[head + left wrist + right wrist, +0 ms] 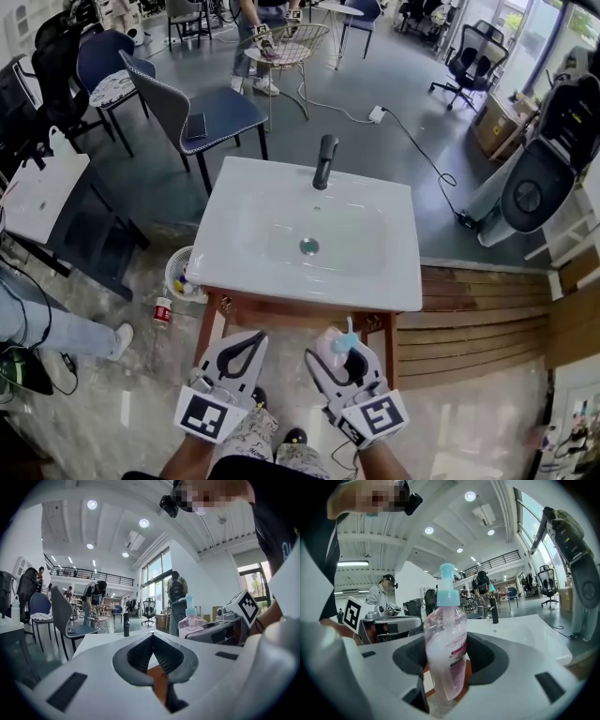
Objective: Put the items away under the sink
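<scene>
Two grippers: left gripper (152, 637) fingers (135, 656) together, empty; right gripper (449, 641) fingers (493, 658) around pink bottle (445, 658).

The sink (244, 197) hides the space beneath; the bottle (444, 644) bears an illegible label.

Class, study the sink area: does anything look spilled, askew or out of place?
Only one thing: a small red-labelled container sits on the floor beside, not inside, the waste basket left of the sink. Nothing looks spilled or damaged.
</scene>
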Motion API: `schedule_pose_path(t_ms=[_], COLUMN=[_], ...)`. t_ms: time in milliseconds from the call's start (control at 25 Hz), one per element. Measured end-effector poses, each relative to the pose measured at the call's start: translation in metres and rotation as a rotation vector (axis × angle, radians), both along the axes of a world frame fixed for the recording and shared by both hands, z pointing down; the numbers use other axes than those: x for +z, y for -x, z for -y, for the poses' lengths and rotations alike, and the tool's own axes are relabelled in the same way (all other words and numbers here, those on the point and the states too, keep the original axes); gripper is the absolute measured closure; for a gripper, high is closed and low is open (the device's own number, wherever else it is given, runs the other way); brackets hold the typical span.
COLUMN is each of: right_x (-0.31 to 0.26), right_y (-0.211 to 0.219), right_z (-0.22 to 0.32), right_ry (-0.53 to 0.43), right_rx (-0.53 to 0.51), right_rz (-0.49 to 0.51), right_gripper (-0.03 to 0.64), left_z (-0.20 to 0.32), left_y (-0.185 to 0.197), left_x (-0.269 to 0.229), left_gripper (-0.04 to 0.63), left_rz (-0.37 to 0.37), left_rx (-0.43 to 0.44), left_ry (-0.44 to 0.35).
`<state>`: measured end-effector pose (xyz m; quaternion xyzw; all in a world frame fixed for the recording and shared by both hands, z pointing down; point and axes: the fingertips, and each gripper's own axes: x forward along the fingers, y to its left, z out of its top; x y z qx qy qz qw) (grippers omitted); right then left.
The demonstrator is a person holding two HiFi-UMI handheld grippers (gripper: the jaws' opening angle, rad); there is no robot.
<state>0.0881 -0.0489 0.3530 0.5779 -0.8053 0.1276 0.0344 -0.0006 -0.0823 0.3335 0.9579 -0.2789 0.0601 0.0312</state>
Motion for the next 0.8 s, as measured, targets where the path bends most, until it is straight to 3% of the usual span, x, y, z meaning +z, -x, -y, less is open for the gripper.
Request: schedule_pose_path(t_ms=[800], right_x=[0.059], right_y=[-0.014], right_z=[0.005], right_ry=[0.013], right_rx=[0.016], right_rz=[0.028], right_gripper=[0.385], left_z=[0.010], left_y=[-0.010], left_x=[0.045], left_gripper=[0.588], left_rz=[-0.004], left_rx=[-0.027], left_ry=[-0.007])
